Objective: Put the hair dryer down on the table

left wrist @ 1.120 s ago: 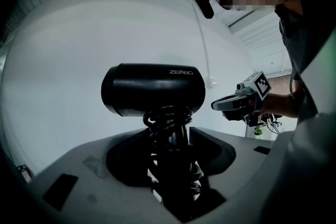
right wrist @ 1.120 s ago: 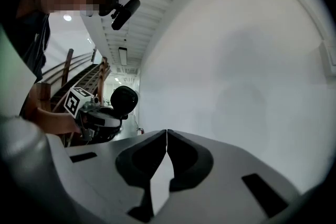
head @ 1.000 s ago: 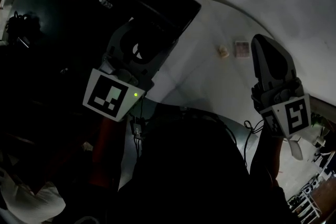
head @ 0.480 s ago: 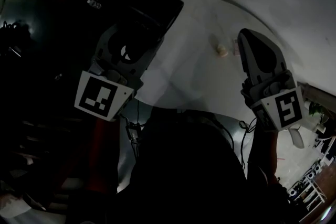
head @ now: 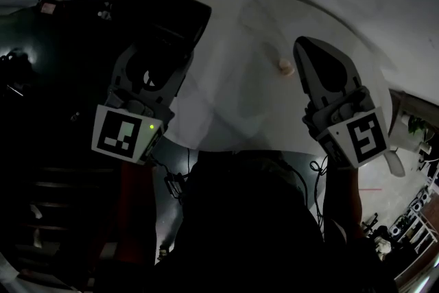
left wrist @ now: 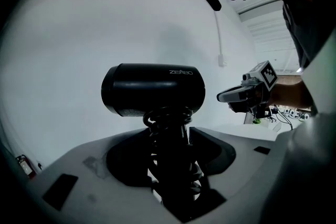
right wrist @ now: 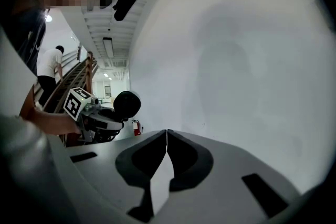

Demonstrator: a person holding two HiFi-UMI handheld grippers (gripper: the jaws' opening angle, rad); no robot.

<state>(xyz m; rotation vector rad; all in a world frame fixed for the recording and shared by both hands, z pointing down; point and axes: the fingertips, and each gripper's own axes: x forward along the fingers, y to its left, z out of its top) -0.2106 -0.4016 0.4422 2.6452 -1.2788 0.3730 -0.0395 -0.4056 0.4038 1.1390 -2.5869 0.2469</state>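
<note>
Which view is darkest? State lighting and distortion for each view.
Head view: darkest, lower half near black, soft shadows on the white table. Left gripper view: hair dryer a black silhouette against the bright wall, fisheye-dark corners. Right gripper view: evenly bright, fisheye-curved, faint shadow on the wall.

Pale white table top (head: 233,38), curved far edge, dim light, soft grey shadows across mid & right part. Near edge also curved, approx. mid-frame in head view. 1 small pale obj (head: 285,66) lying on it, right of centre, well in from far edge; too small to ID.
</note>
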